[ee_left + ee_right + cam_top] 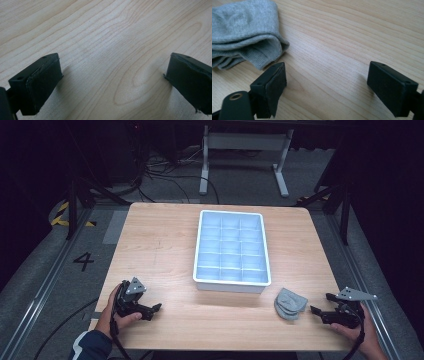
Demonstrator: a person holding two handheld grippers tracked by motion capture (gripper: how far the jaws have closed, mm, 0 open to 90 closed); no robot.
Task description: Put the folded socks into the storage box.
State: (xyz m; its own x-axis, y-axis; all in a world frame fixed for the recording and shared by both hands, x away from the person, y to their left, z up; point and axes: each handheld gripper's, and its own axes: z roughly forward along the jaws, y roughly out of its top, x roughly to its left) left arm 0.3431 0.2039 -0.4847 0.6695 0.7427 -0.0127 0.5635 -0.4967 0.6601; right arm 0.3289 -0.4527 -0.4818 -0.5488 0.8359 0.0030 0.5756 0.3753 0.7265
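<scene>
High view: a rectangular light wooden table (165,250) carries a white plastic tray (232,281) divided into small compartments, set at the centre and slightly toward the far edge. A folded grey fabric sock bundle (290,303) lies on the bare wood just beyond the tray's near right corner, apart from it. The right gripper (318,309), held in the person's right hand (361,334) at the near right corner of the table, points leftward at the bundle, its tips close to the cloth but not touching. The left gripper (156,309), held in the left hand (114,316), rests at the near left, well apart from tray and bundle.

Right gripper view: the 2 black jaws stand wide apart over bare wood, with nothing between them; the grey bundle (244,32) lies just ahead of the jaw at the picture's left, its folded edge seemingly clear of the pad, though the gap is hard to judge.

Left gripper view: both jaws stand wide apart, with bare wood grain (110,50) between them
</scene>
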